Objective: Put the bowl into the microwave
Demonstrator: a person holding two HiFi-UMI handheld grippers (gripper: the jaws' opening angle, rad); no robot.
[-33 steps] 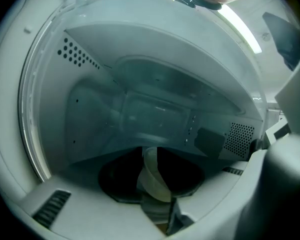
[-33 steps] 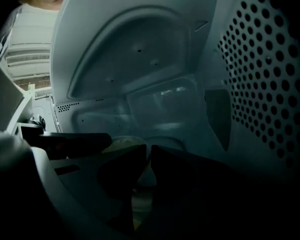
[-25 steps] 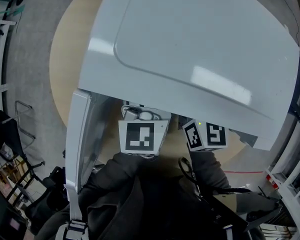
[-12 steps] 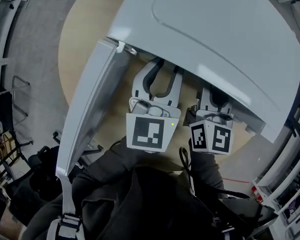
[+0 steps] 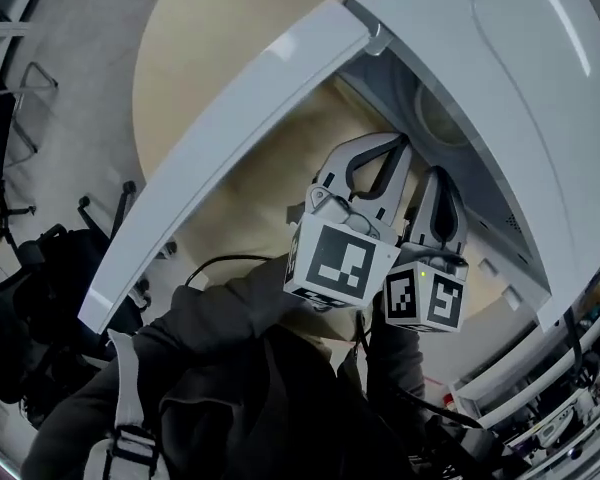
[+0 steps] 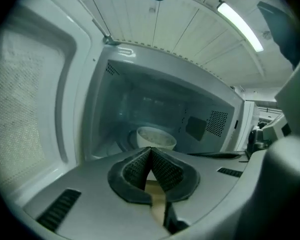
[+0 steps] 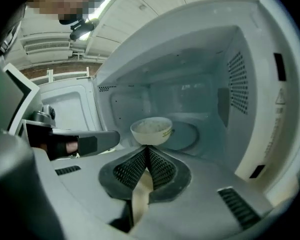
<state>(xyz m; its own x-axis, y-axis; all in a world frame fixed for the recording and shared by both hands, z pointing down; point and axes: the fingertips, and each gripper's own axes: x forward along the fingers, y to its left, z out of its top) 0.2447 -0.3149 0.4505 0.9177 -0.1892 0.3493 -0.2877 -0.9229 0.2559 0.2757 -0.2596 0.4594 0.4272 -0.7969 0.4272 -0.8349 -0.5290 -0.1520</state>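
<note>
tabletop (image 5: pixel 210 48) | bowl (image 7: pixel 151 129) in microwave (image 7: pixel 190 69) (plain in gripper views, unclear overhead)

I hold my left gripper (image 6: pixel 150 155) and my right gripper (image 7: pixel 148 154) out in front of me, just beside each other, the left one at the left. Both point away from my body and a little downward. The jaws of each one have just been closing, and now they stand together: the black ribbed pads (image 6: pixel 136 168) of the left meet at the tip, and the same on the right, with nothing between them. The left cube (image 5: pixel 335 260) and the right cube (image 5: pixel 427 296) sit at the back ends, almost touching. My arms are in dark sleeves (image 5: pixel 242 303), drawn close to my chest.
</note>
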